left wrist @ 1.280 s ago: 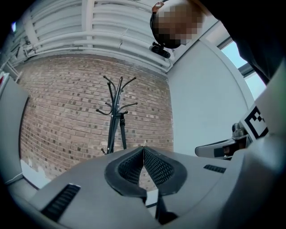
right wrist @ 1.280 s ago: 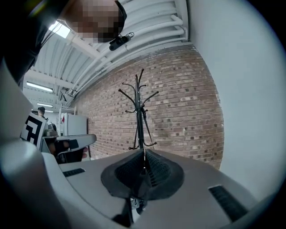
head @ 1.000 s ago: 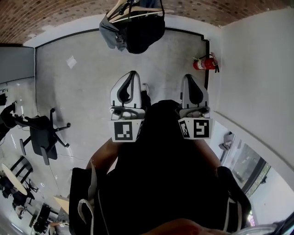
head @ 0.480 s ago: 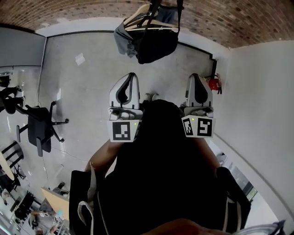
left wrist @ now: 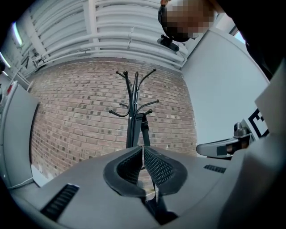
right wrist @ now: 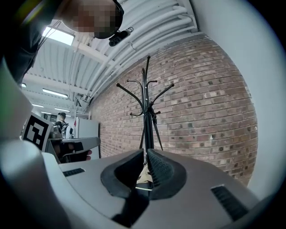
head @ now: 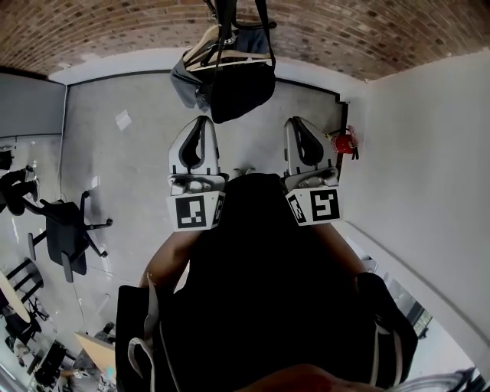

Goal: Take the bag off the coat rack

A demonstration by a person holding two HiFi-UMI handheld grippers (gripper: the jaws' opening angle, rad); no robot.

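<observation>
While the bag (head: 241, 84) still hangs by its straps from the coat rack (head: 223, 14), nothing of the task is done yet, and the head view shows it plainly: the black bag dangles at the top of the frame beside a grey garment (head: 186, 75) on a hanger. The left gripper (head: 202, 119) and right gripper (head: 295, 121) are held out level just below it, near but not touching. Reaching it, gripping a strap or the body, and lifting it clear of the hook are all still to come. Over in the left gripper view, the jaws of the left gripper (left wrist: 143, 150) are pressed together with nothing between them. They are aimed straight at the coat rack (left wrist: 134, 112) against the brick wall (left wrist: 76, 116), with a dark strap (left wrist: 145, 130) running down its pole. In the right gripper view it is the same story: the right gripper (right wrist: 146, 154) is closed and empty, and the coat rack (right wrist: 146, 107) stands dead ahead, with the bag itself hidden behind the jaws. Compared with a second ago, the head view has the bag lower and larger in frame. Both grippers have closed in on it, the fire extinguisher (head: 342, 143) has slid down the wall, and the jaws are as tightly closed as before.
</observation>
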